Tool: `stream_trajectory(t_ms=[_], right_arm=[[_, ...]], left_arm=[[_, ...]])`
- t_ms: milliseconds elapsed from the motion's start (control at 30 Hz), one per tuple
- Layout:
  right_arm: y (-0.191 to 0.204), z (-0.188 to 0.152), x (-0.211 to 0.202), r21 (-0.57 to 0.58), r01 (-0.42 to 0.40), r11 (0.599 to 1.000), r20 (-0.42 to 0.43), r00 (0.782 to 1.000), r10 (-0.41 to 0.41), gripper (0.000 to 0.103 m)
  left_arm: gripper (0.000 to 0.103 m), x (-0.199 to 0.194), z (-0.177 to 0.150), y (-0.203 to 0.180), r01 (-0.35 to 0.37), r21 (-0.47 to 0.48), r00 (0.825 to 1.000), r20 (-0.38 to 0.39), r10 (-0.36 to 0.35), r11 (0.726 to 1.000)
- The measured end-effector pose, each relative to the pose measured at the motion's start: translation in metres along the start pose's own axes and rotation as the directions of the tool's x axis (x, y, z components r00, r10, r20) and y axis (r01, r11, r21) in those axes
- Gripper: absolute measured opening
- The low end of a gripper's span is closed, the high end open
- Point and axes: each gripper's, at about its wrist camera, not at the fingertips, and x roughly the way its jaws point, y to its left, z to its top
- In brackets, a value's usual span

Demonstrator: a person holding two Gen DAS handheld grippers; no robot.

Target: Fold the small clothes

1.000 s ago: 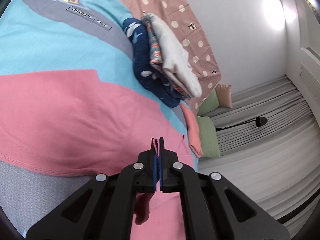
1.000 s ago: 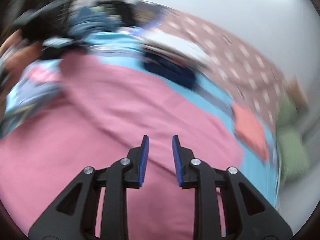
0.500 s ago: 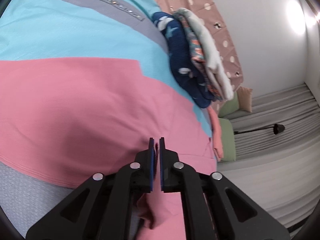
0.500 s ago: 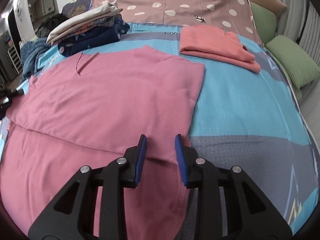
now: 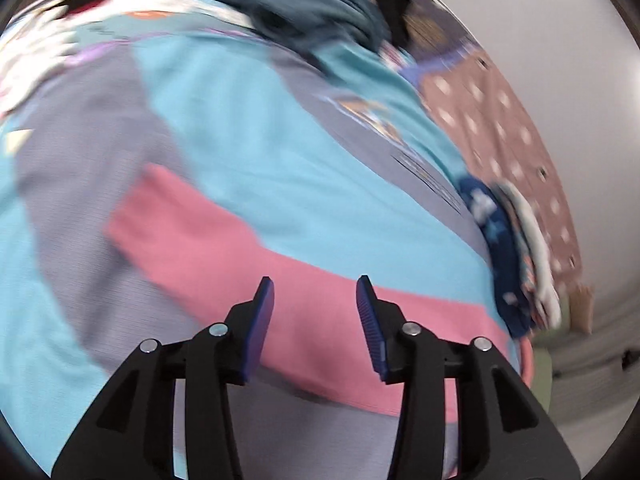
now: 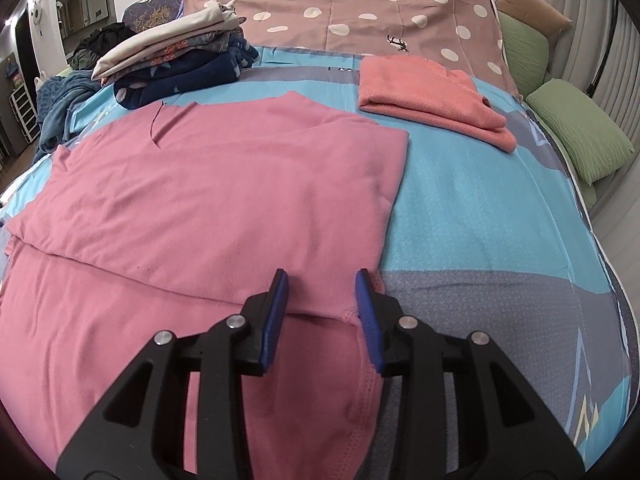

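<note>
Since a second ago my left gripper has let go of the pink fabric it was pinching and swung away; its jaws are opening with nothing between them, and the view is blurred. From the left wrist I see a strip of the pink T-shirt lying across the blue-and-grey bedspread, with bare cover on its far side up to a dark blue heap of clothes at the far edge. In the right wrist view, going left to right, the T-shirt lies flat on the bed, its upper part folded down over the lower so a fold line crosses it; its right edge runs straight toward my right gripper. That gripper hangs just over the shirt's lower right corner, jaws opening, pads not pressing the cloth. Beyond the shirt sits a stack of folded clothes at far left, and a folded coral garment at far right, well apart. Right of the shirt the bedspread is bare to the bed's edge, where green pillows lie.
</note>
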Motion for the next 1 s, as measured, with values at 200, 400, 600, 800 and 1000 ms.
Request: stream_trajectory(t_ms=[200, 400, 600, 800, 1000], right_arm=[[0.002, -0.001, -0.001, 0.003, 0.006, 1.0, 0.004, 1.0, -0.006, 0.04], [0.002, -0.001, -0.001, 0.011, 0.0, 1.0, 0.007, 1.0, 0.0, 0.04], [0.002, -0.001, -0.001, 0.012, 0.0, 1.0, 0.008, 1.0, -0.001, 0.04], [0.002, -0.001, 0.0, 0.013, 0.001, 1.0, 0.009, 1.0, -0.001, 0.041], [0.003, 0.0, 0.0, 0.005, 0.014, 1.0, 0.008, 1.0, -0.014, 0.041]], left_arm=[[0.044, -0.023, 0.015, 0.092, -0.024, -0.216, 1.0, 0.002, 0.025, 0.976], [0.044, 0.006, 0.007, 0.106, -0.065, -0.253, 0.997, -0.044, 0.056, 0.965], [0.044, 0.04, 0.013, 0.101, -0.05, -0.263, 0.998, -0.059, 0.036, 0.963], [0.001, 0.062, 0.025, 0.103, -0.033, -0.302, 0.997, -0.079, 0.009, 0.953], [0.001, 0.034, 0.023, 0.08, -0.009, -0.208, 0.996, 0.081, 0.026, 0.978]])
